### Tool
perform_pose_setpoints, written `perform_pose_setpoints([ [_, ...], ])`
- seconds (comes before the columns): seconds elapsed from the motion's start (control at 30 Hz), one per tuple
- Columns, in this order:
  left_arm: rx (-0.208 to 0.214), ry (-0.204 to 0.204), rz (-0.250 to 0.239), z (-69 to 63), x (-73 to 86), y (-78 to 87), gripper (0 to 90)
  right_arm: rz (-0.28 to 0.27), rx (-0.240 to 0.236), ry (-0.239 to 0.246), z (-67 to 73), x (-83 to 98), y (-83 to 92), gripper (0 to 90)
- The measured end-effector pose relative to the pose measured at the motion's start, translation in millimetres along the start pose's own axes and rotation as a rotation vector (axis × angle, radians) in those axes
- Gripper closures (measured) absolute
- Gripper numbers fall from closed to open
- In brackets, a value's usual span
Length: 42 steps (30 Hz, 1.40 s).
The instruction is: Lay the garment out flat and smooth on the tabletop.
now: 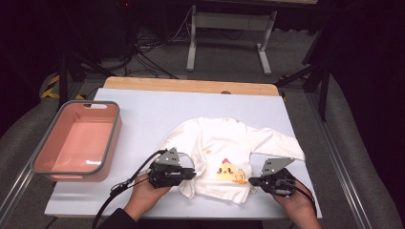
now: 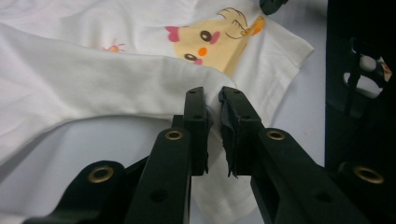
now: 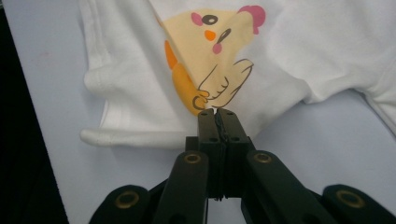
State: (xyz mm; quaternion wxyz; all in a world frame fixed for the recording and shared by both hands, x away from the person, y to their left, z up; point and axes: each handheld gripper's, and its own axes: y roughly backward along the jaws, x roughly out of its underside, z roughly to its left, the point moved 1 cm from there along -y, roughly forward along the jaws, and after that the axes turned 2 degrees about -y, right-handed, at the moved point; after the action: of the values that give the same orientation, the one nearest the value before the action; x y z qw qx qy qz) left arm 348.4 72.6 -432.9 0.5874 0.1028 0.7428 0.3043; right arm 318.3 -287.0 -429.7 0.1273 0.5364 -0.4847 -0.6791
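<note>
- White shirt (image 1: 224, 152) with yellow chick print (image 1: 230, 172): spread on the table (image 1: 143, 114), right of centre, near the front edge; one sleeve extended to the right.
- Left gripper (image 1: 188, 174): at the shirt's left hem; jaws narrow, pinching a fold of white fabric between the pads.
- Right gripper (image 1: 253, 182): at the lower right hem beside the chick print; jaws pressed together on the fabric edge.
- Pink bin (image 1: 79, 140): at table's left, well apart from shirt.

shirt (image 1: 224, 148): white, with a yellow chick print, pink comb, orange beak
bin (image 1: 79, 141): salmon pink, grey rim
bench (image 1: 143, 109): pale lavender-white top, wooden far edge
</note>
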Motion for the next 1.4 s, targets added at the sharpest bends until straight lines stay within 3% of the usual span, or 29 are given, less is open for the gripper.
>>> perform_pose_setpoints([
  [0.27, -0.074, 0.075, -0.018, 20.8, 8.9, 16.7, 81.9, 0.002, 0.059, -0.023, -22.6, -2.4, 5.8, 89.8],
  [0.37, -0.125, 0.102, 0.011, 29.6, 14.8, 15.5, 83.4, 0.004, 0.092, -0.041, -33.2, -1.8, 8.4, 89.8],
  [0.43, -0.138, 0.128, 0.026, 33.9, 17.5, 13.3, 84.0, 0.002, 0.097, -0.053, -38.5, -0.8, 8.6, 89.7],
  [0.5, -0.135, 0.146, 0.037, 36.6, 20.1, 10.9, 84.4, 0.011, 0.097, -0.058, -42.8, 1.1, 5.4, 89.0],
  [0.57, -0.120, 0.139, 0.023, 33.5, 19.9, 12.2, 82.0, 0.019, 0.109, -0.048, -42.8, 2.4, 2.9, 88.8],
  [0.6, -0.120, 0.139, 0.023, 33.5, 19.9, 12.2, 79.5, 0.016, 0.122, -0.043, -42.1, 2.9, 2.8, 82.3],
  [0.73, -0.051, 0.089, -0.032, 18.3, 14.4, 20.6, 70.5, -0.023, 0.146, -0.041, -36.8, 4.1, 10.6, 75.2],
  [0.87, -0.016, 0.061, -0.050, 7.0, 11.9, 24.8, 66.9, -0.071, 0.119, -0.022, -24.7, 3.7, 23.1, 73.4],
  [1.0, 0.029, 0.045, -0.047, -4.5, 12.2, 26.7, 66.9, -0.077, 0.097, -0.006, -16.7, 3.9, 25.6, 71.7],
  [1.13, 0.029, 0.032, -0.024, -11.6, 17.5, 26.2, 65.7, -0.075, 0.062, 0.007, -4.7, 10.6, 23.7, 69.2],
  [1.27, 0.011, 0.047, 0.043, -5.9, 25.4, 17.6, 59.1, -0.067, 0.040, -0.004, -2.6, 18.0, 19.7, 68.3],
  [1.4, -0.009, 0.063, 0.075, -0.9, 28.5, 8.8, 54.1, -0.050, 0.018, -0.024, -2.5, 25.5, 12.7, 64.5],
])
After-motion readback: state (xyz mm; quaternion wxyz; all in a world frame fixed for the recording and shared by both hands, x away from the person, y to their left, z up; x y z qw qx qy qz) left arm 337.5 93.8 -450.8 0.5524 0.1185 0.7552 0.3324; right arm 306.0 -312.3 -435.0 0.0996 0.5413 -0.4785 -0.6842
